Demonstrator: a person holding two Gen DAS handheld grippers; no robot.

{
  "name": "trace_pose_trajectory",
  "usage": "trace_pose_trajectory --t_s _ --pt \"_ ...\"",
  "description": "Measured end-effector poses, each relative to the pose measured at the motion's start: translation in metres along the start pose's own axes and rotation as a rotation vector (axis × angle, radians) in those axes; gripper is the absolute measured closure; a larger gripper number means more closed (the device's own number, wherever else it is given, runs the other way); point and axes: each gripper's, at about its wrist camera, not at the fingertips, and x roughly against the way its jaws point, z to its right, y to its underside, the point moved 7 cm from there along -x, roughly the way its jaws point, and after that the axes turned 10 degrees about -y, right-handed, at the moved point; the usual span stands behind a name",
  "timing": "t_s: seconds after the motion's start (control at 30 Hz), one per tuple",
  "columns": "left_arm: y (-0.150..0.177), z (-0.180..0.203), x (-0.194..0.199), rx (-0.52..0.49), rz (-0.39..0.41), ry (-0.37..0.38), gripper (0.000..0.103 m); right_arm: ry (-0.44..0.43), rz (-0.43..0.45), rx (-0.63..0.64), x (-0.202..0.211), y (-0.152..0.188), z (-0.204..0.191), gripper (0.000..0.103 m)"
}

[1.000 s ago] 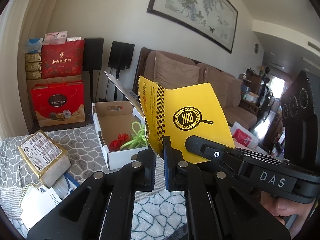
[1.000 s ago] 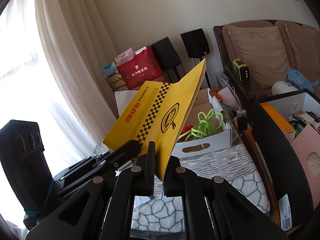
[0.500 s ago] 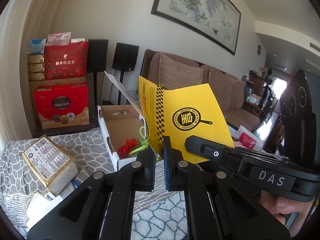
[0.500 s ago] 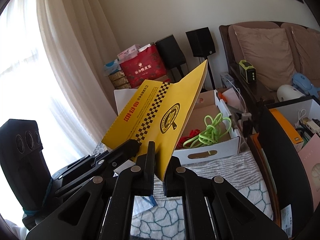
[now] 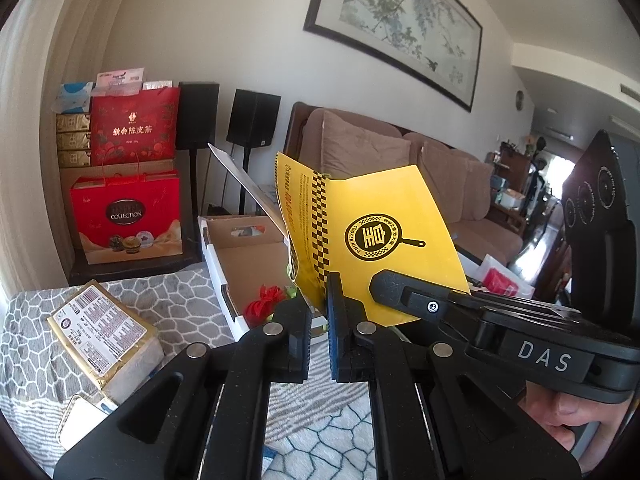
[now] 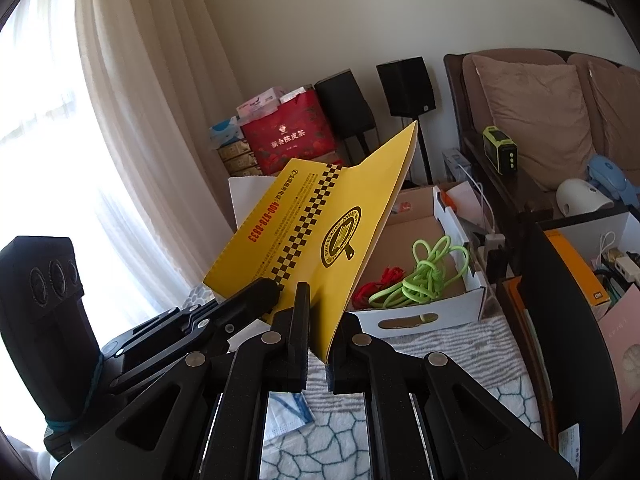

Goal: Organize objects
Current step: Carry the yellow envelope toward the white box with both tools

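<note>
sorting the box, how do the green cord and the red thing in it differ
The green cord is bright lime and the larger, a loosely knotted bundle of loops; the red thing is darker and a smaller bunch. The green cord lies mid-box; the red thing sits to its left, partly hidden behind the yellow booklet. Both lie loose in the open cardboard box.

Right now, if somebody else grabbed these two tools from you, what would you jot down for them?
Left hand-held gripper: shut on the yellow leaflet.
Right hand-held gripper: shut on the same leaflet's lower edge.
Leaflet is held up in the air in front of the open box.
Box already holds a green cord and a red item.
A gold packet sits on the patterned cloth.
Left to do: probably put the leaflet away.
</note>
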Motion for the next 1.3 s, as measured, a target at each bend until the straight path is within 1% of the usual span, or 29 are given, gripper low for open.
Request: trace_pose_trajectory --t_s 0.8,1.3 --pt "-0.011 0.009 -0.015 -0.02 0.005 0.005 0.096 0.019 0.008 -0.003 -0.003 -0.018 0.018 0.098" --pt "-0.025 0.014 -0.019 -0.034 0.015 0.012 0.096 0.021 0.027 0.001 0.002 -0.032 0.019 0.098"
